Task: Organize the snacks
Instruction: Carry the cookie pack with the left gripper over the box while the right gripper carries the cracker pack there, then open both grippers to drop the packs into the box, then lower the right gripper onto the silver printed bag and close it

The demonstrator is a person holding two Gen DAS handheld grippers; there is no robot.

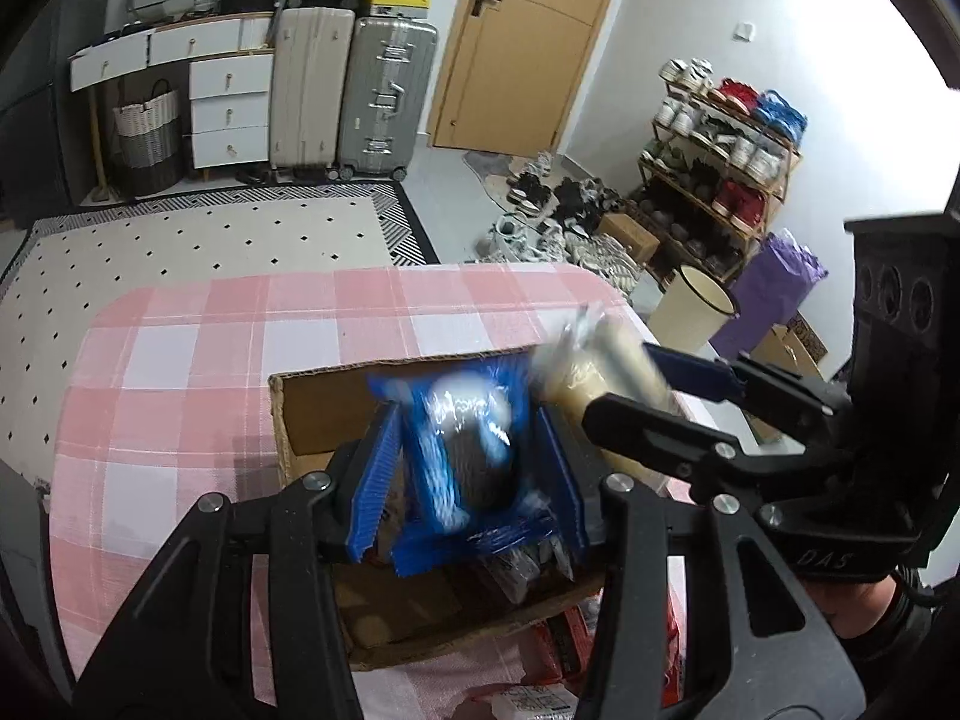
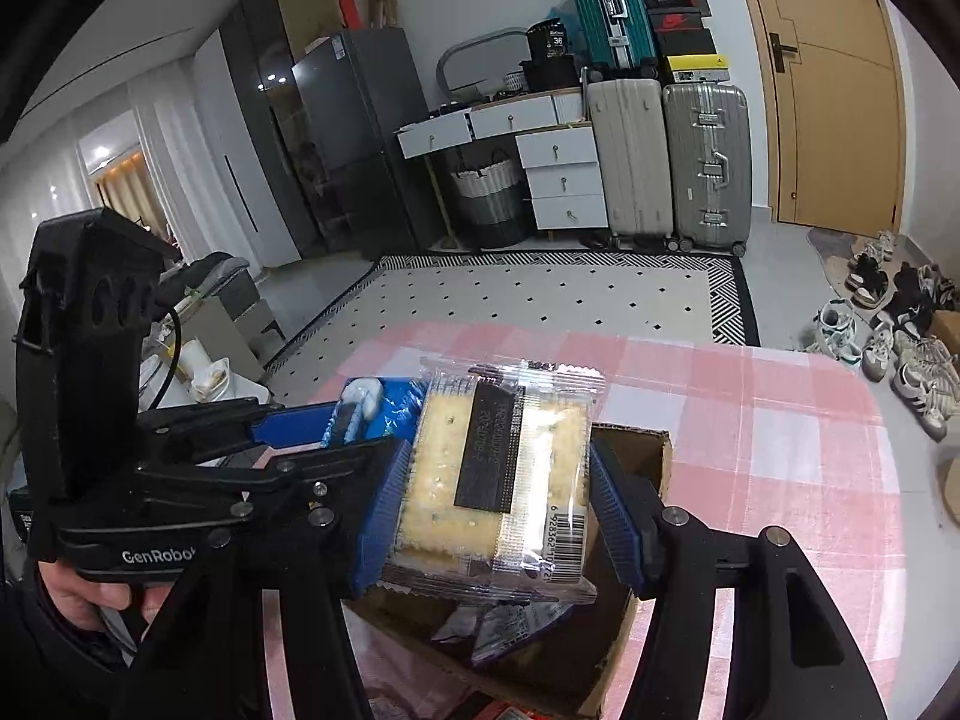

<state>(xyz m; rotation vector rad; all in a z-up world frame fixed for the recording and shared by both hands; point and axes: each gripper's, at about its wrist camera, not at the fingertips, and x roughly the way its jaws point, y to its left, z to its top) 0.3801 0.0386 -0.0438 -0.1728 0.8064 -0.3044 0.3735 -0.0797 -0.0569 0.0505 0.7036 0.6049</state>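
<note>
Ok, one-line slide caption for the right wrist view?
Right gripper holds a clear-wrapped cracker pack over the open cardboard box.

Blue-wrapped dark snack (image 1: 474, 450) and clear-wrapped cracker pack (image 2: 498, 480) above open cardboard box (image 1: 312, 414).

Both grippers (left (image 1: 462, 468), right (image 2: 498, 498)) clamped, angled down.

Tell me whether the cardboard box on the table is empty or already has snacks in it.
Not empty. The cardboard box is open-topped, and wrapped snacks lie on its floor, seen below the cracker pack.
</note>
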